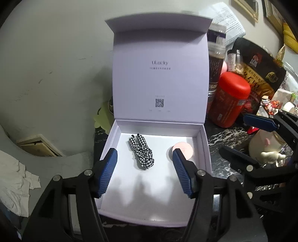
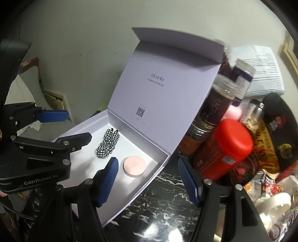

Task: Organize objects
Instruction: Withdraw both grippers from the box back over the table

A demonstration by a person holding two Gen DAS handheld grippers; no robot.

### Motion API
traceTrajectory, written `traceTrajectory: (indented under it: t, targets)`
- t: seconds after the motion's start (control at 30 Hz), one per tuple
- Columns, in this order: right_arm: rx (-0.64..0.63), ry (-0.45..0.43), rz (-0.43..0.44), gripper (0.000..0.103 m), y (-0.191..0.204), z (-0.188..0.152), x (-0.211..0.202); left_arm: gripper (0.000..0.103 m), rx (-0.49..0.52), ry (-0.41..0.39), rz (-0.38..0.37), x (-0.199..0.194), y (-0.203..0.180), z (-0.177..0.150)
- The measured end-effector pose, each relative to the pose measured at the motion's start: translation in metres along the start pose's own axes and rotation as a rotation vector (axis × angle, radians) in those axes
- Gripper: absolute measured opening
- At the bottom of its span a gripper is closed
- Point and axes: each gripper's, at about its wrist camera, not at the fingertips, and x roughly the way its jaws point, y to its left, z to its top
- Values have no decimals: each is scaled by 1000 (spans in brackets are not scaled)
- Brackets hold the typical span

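- A pale grey wall [image 1: 55,55] fills the back, scuffed with dark marks;
- The counter [image 2: 167,201] is black marble with white veins;
- A framed picture [image 1: 38,147] leans low against the wall, at left;
- Gilt frames [image 1: 247,7] hang at upper right;
- A crumpled white cloth [image 1: 14,184] lies at lower left;
- Light falls from above and behind, casting soft shadows forward.

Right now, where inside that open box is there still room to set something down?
The box floor is bare in front, nearer than the checked scrunchie and pink disc, and between them. Right of the box it is crowded: red canister, jars, packets.
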Motion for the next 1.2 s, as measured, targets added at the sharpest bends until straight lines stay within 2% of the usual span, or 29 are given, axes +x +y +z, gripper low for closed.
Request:
traceTrajectory:
  t: [0.13,0.8,1.2]
  targets:
    - [-2,-15,-20,70,2,-1,-27,64,-8,-21,2,-24,0,-3]
    - [-20,-71,-78,72,16,-22,-121,65,21,-86,-9,-114,-13,-19]
    - [-26,-109,-112,74,29,-48,-185,67,19,-116,-7,-169,-21,-49]
